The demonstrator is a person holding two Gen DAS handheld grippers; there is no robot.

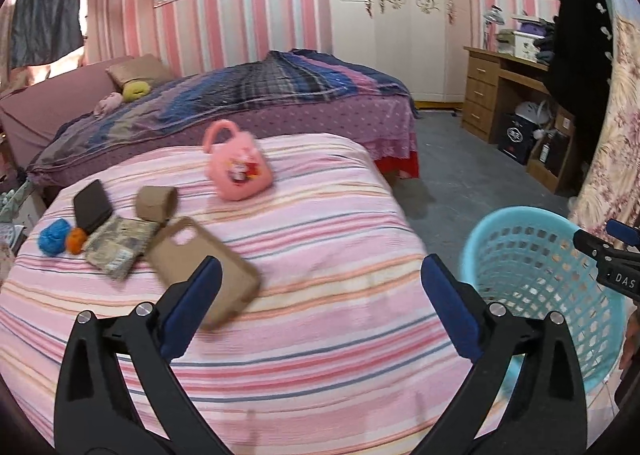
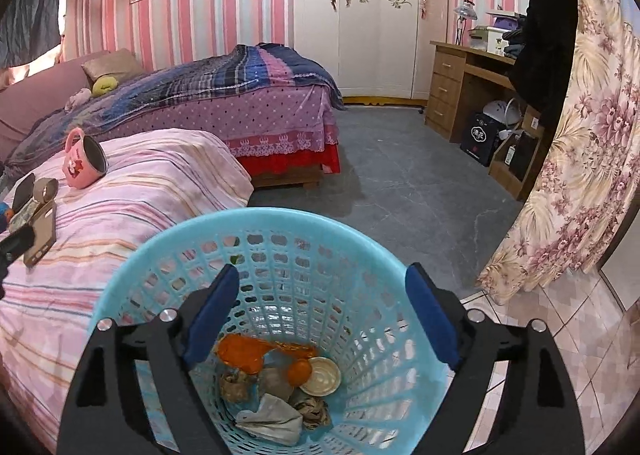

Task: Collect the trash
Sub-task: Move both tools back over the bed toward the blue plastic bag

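Our right gripper (image 2: 322, 307) hangs spread and empty over the blue trash basket (image 2: 132, 275). Left gripper (image 1: 320, 287), also wide open, hovers above the striped blanket (image 1: 320, 215) near a phone case (image 1: 208, 267).

Open left claw (image 1: 322, 275) (over striped bed (image 1: 320, 215))

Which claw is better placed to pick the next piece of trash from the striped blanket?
Probably the left claw: open and empty above the blanket, facing the blue wad. The right claw hangs open over the basket.
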